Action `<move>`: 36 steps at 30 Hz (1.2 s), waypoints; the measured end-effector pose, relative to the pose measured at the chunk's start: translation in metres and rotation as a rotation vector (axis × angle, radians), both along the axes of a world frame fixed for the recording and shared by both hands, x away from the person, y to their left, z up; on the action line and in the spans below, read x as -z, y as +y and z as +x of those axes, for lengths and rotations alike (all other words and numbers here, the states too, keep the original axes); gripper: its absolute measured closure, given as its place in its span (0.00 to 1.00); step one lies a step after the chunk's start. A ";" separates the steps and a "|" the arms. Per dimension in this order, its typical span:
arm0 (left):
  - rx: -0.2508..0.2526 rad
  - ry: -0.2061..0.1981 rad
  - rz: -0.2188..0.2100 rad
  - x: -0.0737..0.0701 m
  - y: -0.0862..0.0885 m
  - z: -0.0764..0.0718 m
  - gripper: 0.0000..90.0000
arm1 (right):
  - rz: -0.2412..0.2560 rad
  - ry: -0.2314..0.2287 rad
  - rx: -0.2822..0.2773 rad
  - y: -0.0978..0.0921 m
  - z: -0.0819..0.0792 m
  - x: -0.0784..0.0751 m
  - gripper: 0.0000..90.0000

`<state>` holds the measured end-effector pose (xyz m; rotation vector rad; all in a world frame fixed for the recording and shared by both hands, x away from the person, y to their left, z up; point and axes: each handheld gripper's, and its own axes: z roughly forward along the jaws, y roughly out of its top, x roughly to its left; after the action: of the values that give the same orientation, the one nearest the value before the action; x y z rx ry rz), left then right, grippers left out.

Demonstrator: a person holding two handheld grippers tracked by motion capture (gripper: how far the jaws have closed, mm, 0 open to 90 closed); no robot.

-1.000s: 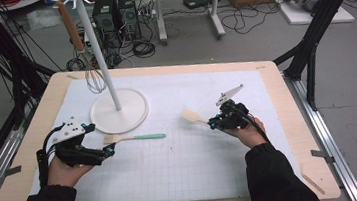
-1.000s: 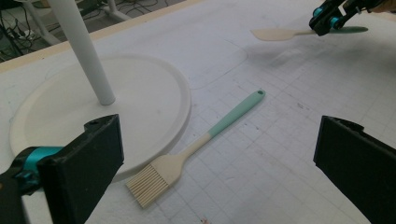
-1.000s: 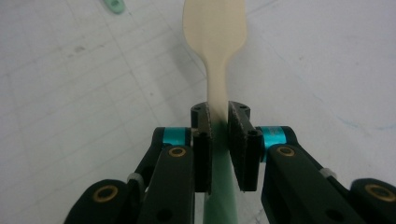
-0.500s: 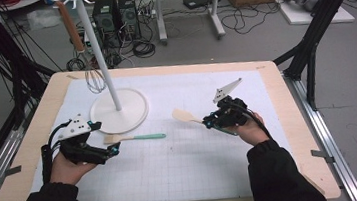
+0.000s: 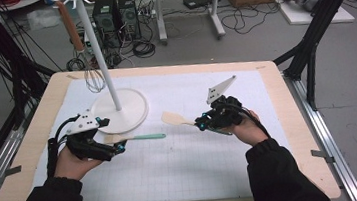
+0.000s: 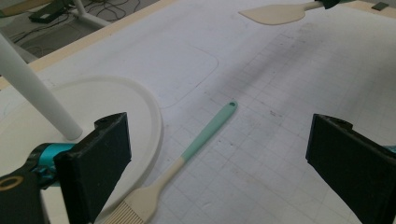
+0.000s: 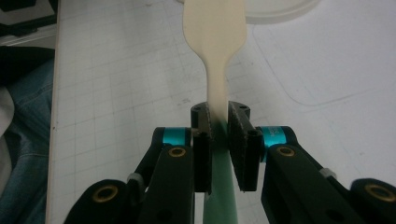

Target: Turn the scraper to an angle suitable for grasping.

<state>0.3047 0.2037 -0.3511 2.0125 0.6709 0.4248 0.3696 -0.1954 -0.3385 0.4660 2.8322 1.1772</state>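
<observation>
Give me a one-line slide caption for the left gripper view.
Open left gripper poised over a mint-handled pastry brush lying beside the white stand base.

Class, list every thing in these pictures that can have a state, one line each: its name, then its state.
Left tongs: open, over the brush.
Right tongs: shut on the spatula.
Spatula: held off the mat.
Brush: lying flat on the mat.
Whisk: hanging from the stand.
Stand: upright.

Cream-bladed spatula (image 5: 178,119) with a mint-green handle is up off the mat, clamped at the neck, blade pointing toward the white stand base; the pastry brush (image 5: 135,137), same cream head and mint handle, lies flat on the gridded mat just beside that base
</observation>
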 end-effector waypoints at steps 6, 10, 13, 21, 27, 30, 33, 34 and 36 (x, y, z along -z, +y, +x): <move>0.019 0.005 0.007 -0.002 -0.004 0.001 0.08 | 0.001 0.002 -0.047 0.015 -0.001 -0.005 0.89; 0.029 0.011 0.012 -0.003 -0.006 0.002 0.09 | -0.003 -0.003 -0.080 0.026 -0.003 -0.007 0.89; 0.045 0.015 0.008 -0.005 -0.009 0.001 0.12 | -0.010 -0.002 -0.098 0.034 -0.004 -0.006 0.89; 0.091 0.017 0.012 -0.012 -0.017 0.000 0.17 | -0.024 -0.010 -0.156 0.053 -0.008 -0.006 0.89; 0.131 0.024 0.024 -0.014 -0.025 0.001 0.22 | -0.032 -0.014 -0.186 0.064 -0.009 -0.009 0.89; 0.161 0.025 0.038 -0.018 -0.030 0.002 0.25 | -0.034 -0.013 -0.205 0.073 -0.009 -0.008 0.89; 0.197 0.031 0.042 -0.020 -0.036 0.003 0.30 | -0.038 -0.013 -0.223 0.080 -0.010 -0.006 0.89; 0.210 0.036 0.052 -0.020 -0.037 0.003 0.31 | -0.040 -0.014 -0.229 0.082 -0.010 -0.005 0.89; 0.235 0.040 0.062 -0.020 -0.041 0.003 0.33 | -0.042 -0.014 -0.241 0.086 -0.011 -0.005 0.89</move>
<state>0.3081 0.1629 -0.3312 2.1336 0.4422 0.2691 0.3583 -0.1097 -0.3340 0.1149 2.9584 1.1461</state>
